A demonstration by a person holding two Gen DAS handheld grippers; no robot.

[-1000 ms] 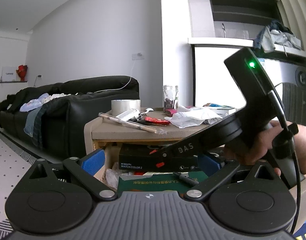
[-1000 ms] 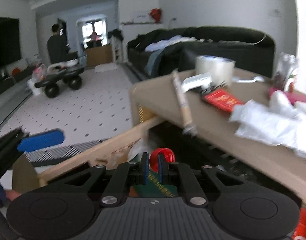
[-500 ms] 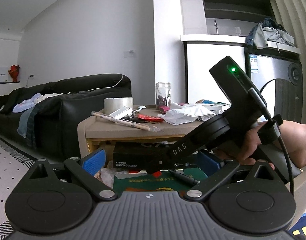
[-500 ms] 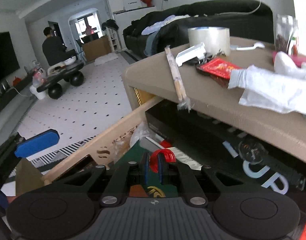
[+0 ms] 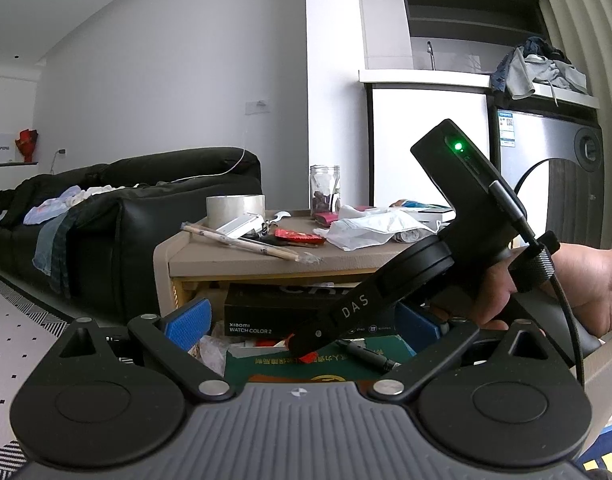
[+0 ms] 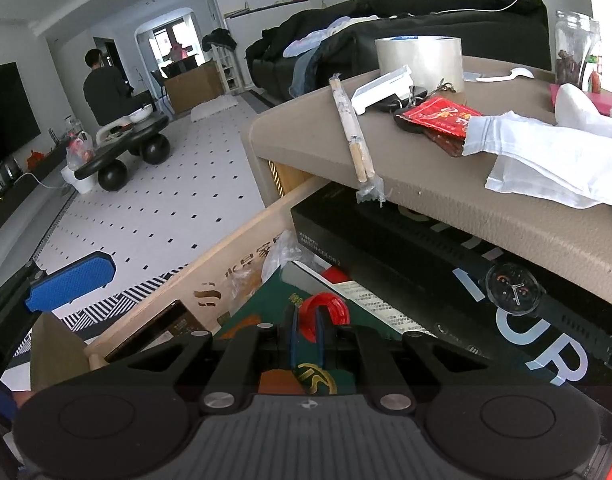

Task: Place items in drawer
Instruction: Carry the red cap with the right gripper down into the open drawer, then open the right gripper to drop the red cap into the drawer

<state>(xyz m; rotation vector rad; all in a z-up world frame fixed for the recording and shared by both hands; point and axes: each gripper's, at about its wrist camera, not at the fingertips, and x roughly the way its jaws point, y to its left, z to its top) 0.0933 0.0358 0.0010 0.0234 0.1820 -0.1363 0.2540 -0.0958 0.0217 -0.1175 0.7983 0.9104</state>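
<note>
Since a second ago the right tool (image 6: 306,330) has gone lower and closer into the open drawer (image 6: 177,284), so the black watch box (image 6: 446,264) under the worktop (image 6: 406,168) now looks much bigger. Its blue fingers are nearly together and they pinch a small red ring-shaped thing (image 6: 324,312), which hangs just over a green packet (image 6: 273,300) that lies in the drawer. From the left side I see the right tool (image 5: 301,344) reaching down into the drawer at a slant, with the person's hand (image 5: 578,284) around its handle and a green light on its body. The left tool (image 5: 301,320) hovers in front of the drawer with its blue fingers (image 5: 187,318) wide apart and nothing between them. In the drawer a black pen (image 5: 366,354) lies on the green packet (image 5: 265,364), and the watch box (image 5: 273,316) stands behind, partly under the worktop (image 5: 233,258). On the worktop there is a roll of tape (image 6: 420,58), wrapped chopsticks (image 6: 352,136) that stick out over the front edge, a red packet (image 6: 440,118), a white crumpled bag (image 6: 546,156) and a glass jar (image 6: 576,50). Behind stands a black sofa (image 5: 117,216) with clothes on it, and far in the room a person (image 6: 105,88) sits with the back to us.
</note>
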